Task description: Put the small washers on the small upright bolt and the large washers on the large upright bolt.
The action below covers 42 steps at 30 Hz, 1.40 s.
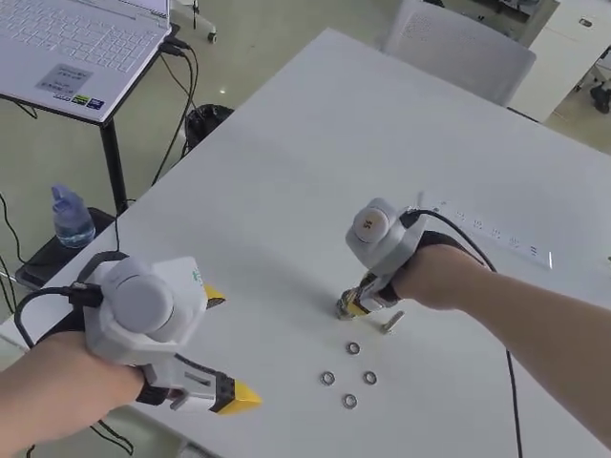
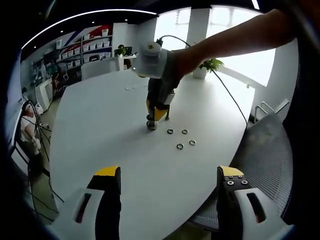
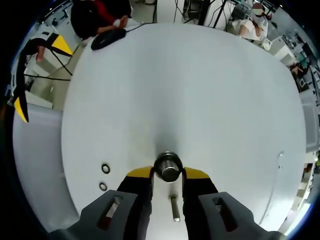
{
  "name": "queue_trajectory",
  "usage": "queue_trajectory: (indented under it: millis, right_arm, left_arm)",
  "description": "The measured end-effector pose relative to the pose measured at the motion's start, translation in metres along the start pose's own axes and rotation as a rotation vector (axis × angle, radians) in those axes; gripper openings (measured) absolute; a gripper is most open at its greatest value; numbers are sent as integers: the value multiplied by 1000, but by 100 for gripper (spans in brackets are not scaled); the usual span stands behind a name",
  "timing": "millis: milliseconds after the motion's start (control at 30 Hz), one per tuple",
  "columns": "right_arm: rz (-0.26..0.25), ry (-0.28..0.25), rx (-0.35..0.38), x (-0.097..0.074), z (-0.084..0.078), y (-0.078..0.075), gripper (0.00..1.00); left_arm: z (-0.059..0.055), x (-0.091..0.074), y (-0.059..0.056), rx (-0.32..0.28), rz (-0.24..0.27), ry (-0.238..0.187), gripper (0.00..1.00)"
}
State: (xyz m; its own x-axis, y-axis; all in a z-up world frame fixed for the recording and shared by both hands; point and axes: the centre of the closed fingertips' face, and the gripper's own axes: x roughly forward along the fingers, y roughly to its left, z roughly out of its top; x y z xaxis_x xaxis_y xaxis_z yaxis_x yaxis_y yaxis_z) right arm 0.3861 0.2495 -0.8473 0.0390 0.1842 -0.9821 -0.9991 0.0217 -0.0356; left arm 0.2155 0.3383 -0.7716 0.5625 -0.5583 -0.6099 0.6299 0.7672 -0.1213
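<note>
The large upright bolt stands near the table's middle. My right gripper is at its top, shut on a large washer that sits over the bolt's end, yellow fingertips on either side. The same bolt stands below that gripper in the left gripper view. The small bolt is just right of it; it lies between the jaws in the right gripper view. Several small washers lie loose in front. My left gripper hovers open and empty at the near left.
A laptop on a stand and a water bottle are off the table's left edge. A grey chair is at the far side, another by the near edge. A white strip lies at the right.
</note>
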Motion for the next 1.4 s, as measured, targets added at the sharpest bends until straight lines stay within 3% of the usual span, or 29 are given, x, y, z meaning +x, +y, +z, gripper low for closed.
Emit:
queue_trajectory:
  millis: [367,767,1400]
  right_arm:
    - [10,15,2,14,-5,2,22]
    - [11,12,11,19,-5,1,22]
    - [2,20,-17,19,-4,2,24]
  left_arm:
    - [1,1,1,3,0,5,78]
    - [16,4,-2,30,-5,-29,79]
    - [5,12,-2,82,-13,7,81]
